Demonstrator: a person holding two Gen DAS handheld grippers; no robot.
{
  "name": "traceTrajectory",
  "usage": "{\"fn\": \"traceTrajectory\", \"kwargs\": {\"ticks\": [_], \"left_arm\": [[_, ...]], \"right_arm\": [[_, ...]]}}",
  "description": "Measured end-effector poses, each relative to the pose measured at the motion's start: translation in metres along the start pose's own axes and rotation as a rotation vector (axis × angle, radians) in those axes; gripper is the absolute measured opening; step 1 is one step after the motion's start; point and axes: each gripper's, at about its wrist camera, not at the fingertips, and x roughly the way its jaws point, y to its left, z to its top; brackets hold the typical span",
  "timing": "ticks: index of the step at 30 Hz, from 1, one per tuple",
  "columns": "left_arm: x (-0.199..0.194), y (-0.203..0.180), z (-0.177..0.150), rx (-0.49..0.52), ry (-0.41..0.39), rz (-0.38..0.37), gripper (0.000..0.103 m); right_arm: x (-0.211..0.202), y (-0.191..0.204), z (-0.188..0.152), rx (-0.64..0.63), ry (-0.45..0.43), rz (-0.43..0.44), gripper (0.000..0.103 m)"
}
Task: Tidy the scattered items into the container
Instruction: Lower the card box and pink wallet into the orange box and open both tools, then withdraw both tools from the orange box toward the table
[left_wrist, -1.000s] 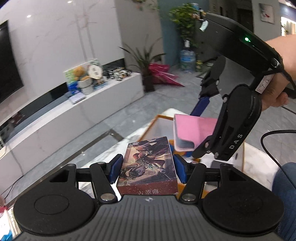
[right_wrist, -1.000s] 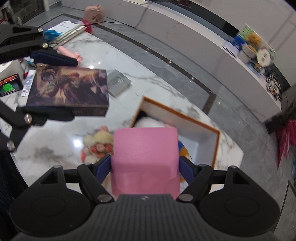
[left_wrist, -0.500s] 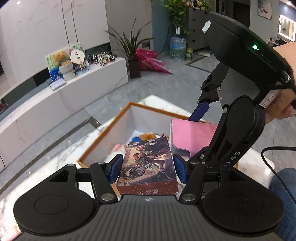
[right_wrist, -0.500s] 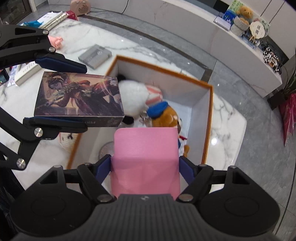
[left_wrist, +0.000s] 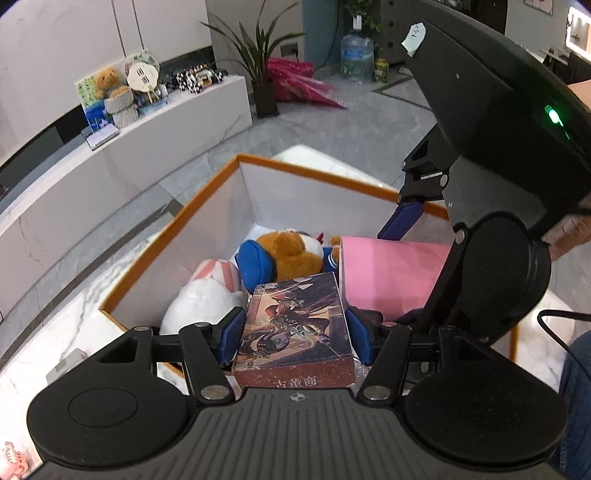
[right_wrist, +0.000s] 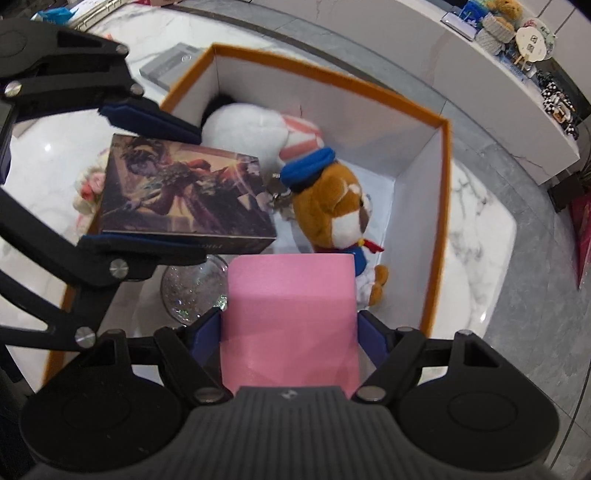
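The left gripper (left_wrist: 295, 326) clamps a glossy illustrated cardboard card box (left_wrist: 295, 325); the right gripper (right_wrist: 290, 328) clamps a matte pink rectangular block (right_wrist: 290, 314). Both hang over the white, orange-rimmed open box (right_wrist: 441, 206), which holds a fluffy white plush (right_wrist: 243, 129), a brown blue-capped plush bear (right_wrist: 332, 199) and a glittery globe (right_wrist: 194, 290). A second ago both were higher, the container lying farther ahead.
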Motion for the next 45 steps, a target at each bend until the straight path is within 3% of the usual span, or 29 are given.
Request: {"fn": "traceTrajectory", "kwargs": {"ticks": [23,45], "left_arm": [[0.032,-0.006,-0.013,-0.005,0.128,0.010,0.069],[0.016,-0.006,-0.010,-0.008,0.088,0.031,0.070]], "right_arm": [[0.029,0.002,-0.003,-0.113,0.002,-0.053,0.080],[0.012,0.005,-0.004,-0.087,-0.005,-0.057,0.087]]}}
